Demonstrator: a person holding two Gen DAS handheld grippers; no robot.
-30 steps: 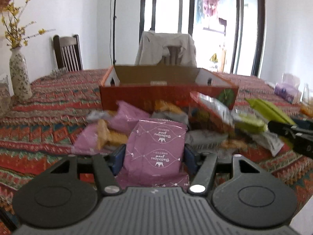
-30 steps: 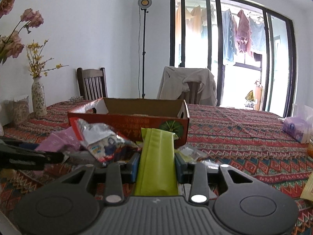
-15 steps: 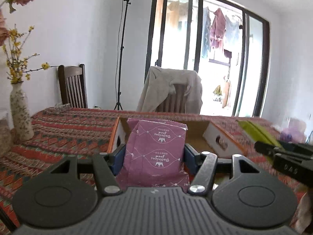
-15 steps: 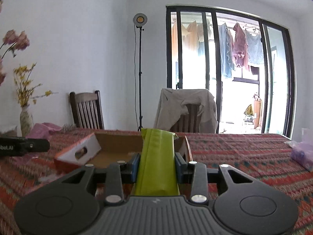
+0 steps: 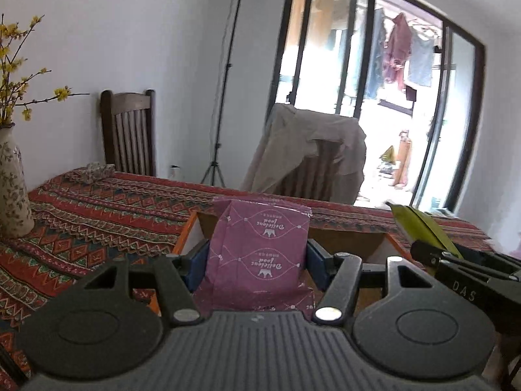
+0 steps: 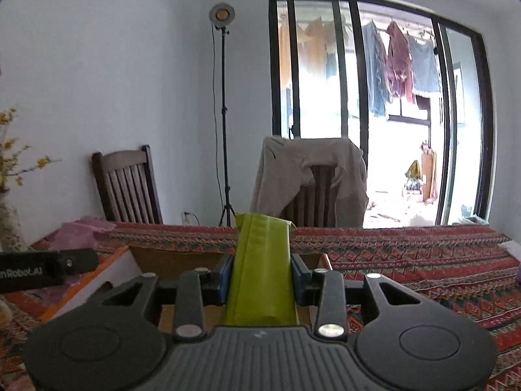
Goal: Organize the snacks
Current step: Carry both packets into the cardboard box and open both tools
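Note:
My left gripper (image 5: 257, 262) is shut on a purple snack packet (image 5: 259, 254) with white print, held upright over the near part of an open cardboard box (image 5: 351, 239) with orange sides. My right gripper (image 6: 260, 275) is shut on a lime-green snack pouch (image 6: 262, 270), also above the box (image 6: 169, 257). In the left wrist view the right gripper (image 5: 462, 268) and its green pouch (image 5: 420, 226) show at the right edge. The left gripper (image 6: 42, 268) and a bit of purple packet (image 6: 81, 233) show at the left of the right wrist view. The box floor is mostly hidden.
A patterned red tablecloth (image 6: 407, 260) covers the table. A flowered vase (image 5: 11, 189) with yellow blossoms stands at the left. Two wooden chairs (image 6: 125, 187), one draped with a beige jacket (image 6: 309, 176), and a lamp stand (image 6: 224, 114) are behind the table.
Both grippers rose and moved forward with their packets, from the snack pile in front of the box to over the box. The loose snacks have dropped out of view.

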